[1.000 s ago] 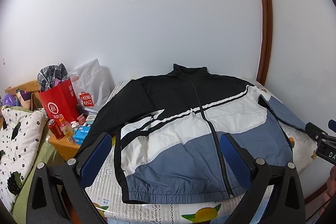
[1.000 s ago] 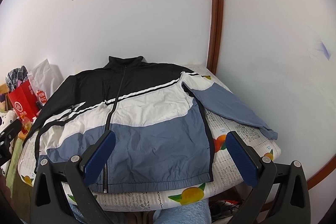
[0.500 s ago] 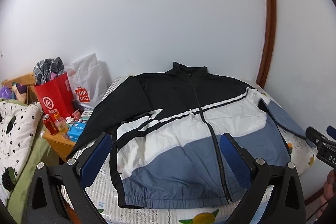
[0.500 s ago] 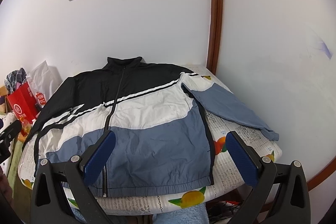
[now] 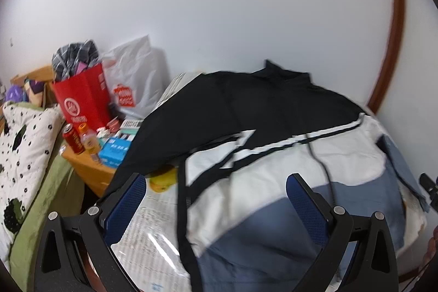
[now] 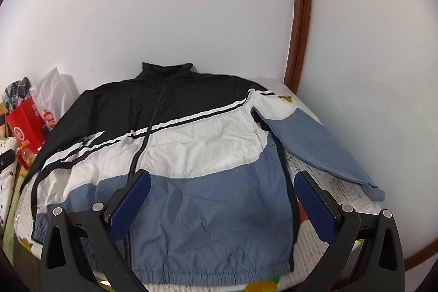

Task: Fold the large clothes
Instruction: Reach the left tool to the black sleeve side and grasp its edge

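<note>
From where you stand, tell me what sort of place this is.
Probably a bedroom at home: a jacket spread on a bed, a spotted quilt beside it, shopping bags against the wall.

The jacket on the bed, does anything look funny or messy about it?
A little. The jacket lies flat, zipped and unfolded, but its blue sleeve sticks out sideways toward the bed's edge, while the black sleeve hangs over the other side. Nothing looks torn or spilled.

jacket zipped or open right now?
Zipped. In the right wrist view the jacket lies spread front-up, its zipper closed from collar to hem.
</note>
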